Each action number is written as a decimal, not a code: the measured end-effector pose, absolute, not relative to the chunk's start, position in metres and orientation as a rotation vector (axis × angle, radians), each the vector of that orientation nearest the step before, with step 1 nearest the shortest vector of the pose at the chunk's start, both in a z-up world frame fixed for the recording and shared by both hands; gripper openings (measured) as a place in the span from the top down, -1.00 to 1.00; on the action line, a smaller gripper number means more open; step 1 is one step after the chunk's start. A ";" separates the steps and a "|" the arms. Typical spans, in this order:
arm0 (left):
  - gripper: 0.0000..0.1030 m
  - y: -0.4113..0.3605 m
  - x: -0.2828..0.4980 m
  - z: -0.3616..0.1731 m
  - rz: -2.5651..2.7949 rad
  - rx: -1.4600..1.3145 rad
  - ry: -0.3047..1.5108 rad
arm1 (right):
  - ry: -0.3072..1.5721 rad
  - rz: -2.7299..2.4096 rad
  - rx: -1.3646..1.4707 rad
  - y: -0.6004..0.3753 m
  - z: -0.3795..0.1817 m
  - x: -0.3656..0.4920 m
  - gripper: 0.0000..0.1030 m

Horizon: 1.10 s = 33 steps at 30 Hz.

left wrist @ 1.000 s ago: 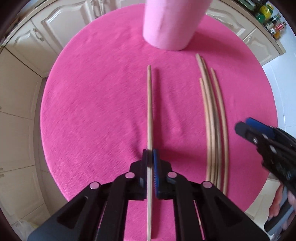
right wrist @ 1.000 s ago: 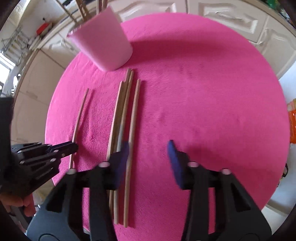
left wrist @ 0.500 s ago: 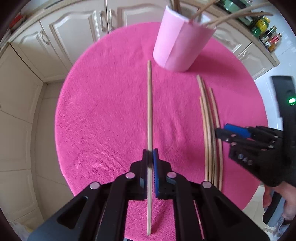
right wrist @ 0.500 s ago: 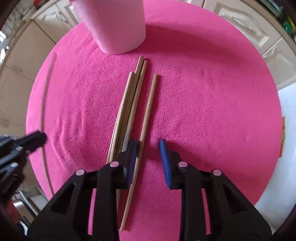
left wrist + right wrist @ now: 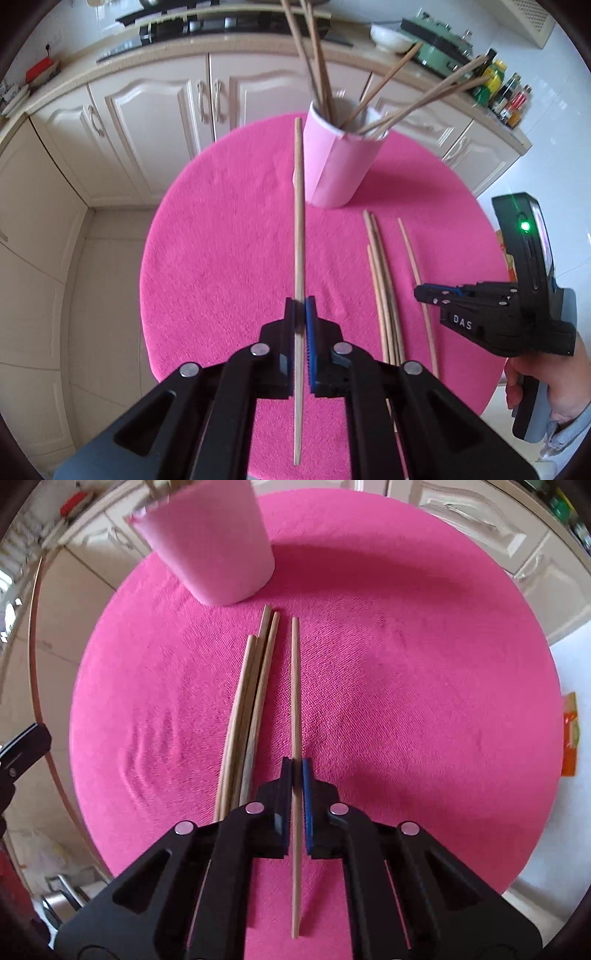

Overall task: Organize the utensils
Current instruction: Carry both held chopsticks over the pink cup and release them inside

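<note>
Two grippers, one stick each. The left gripper (image 5: 300, 314) has its jaws pinched on a long wooden chopstick (image 5: 298, 221), which runs straight ahead between the fingers and pokes out behind them too, raised off the cloth; its far tip reaches beside the rim of the pink cup (image 5: 341, 162). That cup sits ahead and slightly right of the left tool, a smooth tapered tumbler with more thin sticks (image 5: 391, 96) fanning out of its mouth.

Over on the right gripper (image 5: 296, 775), the jaws are closed on a second chopstick (image 5: 295, 686), slim, round and pale brown, lying along the tool's own axis with its tip pointing toward the cup (image 5: 210, 542), which stands ahead and to the left. Whether this stick is lifted or resting on the cloth I cannot tell. Just left of those fingers lies a bundle of three chopsticks (image 5: 251, 709), pressed together, darker and slightly bowed, flat on the tablecloth (image 5: 424, 701). That cloth is vivid pink, round, with a fuzzy woven nap and a few ripples. Blue ribbed pads (image 5: 306, 794) line the black plastic fingers.
</note>
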State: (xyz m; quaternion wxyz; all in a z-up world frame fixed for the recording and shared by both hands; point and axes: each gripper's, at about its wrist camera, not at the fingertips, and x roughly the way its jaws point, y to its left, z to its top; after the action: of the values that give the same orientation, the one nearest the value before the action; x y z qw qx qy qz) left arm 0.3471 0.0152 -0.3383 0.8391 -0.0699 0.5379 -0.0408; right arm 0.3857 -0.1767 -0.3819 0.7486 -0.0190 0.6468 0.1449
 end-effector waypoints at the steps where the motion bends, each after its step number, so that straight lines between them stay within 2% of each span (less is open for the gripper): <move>1: 0.89 0.016 0.346 -0.334 -0.088 -0.148 1.122 | 1.401 0.323 -0.012 -0.181 -0.377 0.382 0.89; 18: 0.89 0.026 0.344 -0.267 -0.116 -0.218 0.796 | 0.991 0.464 0.181 -0.201 -0.247 0.358 0.90; 33: 0.89 0.019 0.442 -0.226 -0.054 -0.317 0.455 | 0.648 0.530 0.132 -0.166 -0.175 0.430 0.90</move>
State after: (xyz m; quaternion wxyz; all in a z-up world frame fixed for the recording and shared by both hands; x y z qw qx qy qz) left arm 0.4423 0.0188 -0.2257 0.9614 -0.1567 0.2248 -0.0268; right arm 0.4303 -0.1663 -0.1746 0.9117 0.0640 0.3142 0.2569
